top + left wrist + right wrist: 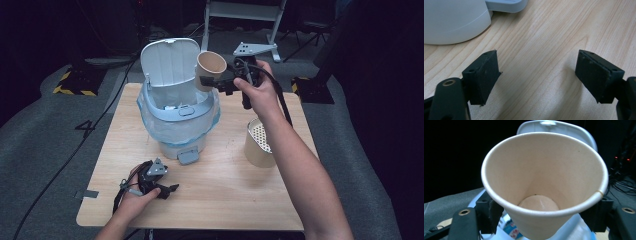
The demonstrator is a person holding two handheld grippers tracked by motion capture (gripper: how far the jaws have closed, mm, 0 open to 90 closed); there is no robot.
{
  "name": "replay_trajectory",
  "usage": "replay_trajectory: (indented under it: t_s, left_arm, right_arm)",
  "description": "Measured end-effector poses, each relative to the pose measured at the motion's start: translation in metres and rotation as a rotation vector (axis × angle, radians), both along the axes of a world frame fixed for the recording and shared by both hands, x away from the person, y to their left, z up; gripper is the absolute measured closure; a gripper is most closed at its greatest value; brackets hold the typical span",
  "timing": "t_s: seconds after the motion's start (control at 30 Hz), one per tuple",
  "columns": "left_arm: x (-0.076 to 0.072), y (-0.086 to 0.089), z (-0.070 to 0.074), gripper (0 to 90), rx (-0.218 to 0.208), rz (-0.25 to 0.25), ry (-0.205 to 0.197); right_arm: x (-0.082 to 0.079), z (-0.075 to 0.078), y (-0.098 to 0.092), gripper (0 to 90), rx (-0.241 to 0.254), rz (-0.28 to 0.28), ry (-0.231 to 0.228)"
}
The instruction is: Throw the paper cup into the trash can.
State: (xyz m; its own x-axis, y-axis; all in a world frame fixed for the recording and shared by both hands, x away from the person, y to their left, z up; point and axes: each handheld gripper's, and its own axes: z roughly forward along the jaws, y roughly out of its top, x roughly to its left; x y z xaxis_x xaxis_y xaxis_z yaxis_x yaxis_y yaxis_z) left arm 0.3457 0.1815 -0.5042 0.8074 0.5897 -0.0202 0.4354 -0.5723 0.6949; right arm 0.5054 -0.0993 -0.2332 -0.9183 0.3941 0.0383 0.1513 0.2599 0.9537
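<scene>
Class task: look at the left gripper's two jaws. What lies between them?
Nothing is held: between the jaws of the left gripper lies bare wooden table, as the left gripper view shows.

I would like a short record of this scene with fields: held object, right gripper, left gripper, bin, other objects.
held object: tan paper cup, empty, tilted above the bin
right gripper: right gripper closed on the cup's sides
left gripper: left gripper open, low over the light wooden table, holding nothing
bin: pale grey pedal bin, lid up, clear blue liner inside
other objects: beige perforated cylinder holder standing on the table's right side
</scene>
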Motion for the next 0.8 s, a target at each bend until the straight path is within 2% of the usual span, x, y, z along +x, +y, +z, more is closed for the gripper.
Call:
replay_trajectory:
  t_s: [0.07,0.13,0.23,0.37,0.7,0.73,0.8]
  left_arm:
    - [0.000,0.000,0.000,19.4,-0.001,0.000,0.001]
    - [0.000,0.000,0.000,19.5,-0.001,-0.001,0.001]
    - [0.000,0.000,0.000,19.4,-0.001,-0.001,0.001]
    - [0.000,0.000,0.000,19.4,-0.001,-0.001,0.001]
    - [0.000,0.000,0.000,19.4,-0.001,0.000,0.001]
    - [0.000,0.000,0.000,19.4,-0.001,0.000,0.001]
    - [0.000,0.000,0.000,19.4,-0.001,-0.001,0.001]
  right_arm:
    - [0.001,-0.002,0.008,28.4,0.002,0.007,0.006]
    - [0.003,-0.006,0.020,28.4,-0.019,0.007,0.008]
    - [0.004,-0.009,0.027,28.4,-0.027,0.005,0.014]
    - [0.007,-0.016,0.039,28.4,-0.065,-0.002,0.024]
    - [0.008,-0.026,0.055,28.2,-0.159,0.002,0.044]
    - [0.008,-0.028,0.057,27.5,-0.186,0.012,0.045]
    - [0.009,-0.028,0.057,26.8,-0.200,0.026,0.052]
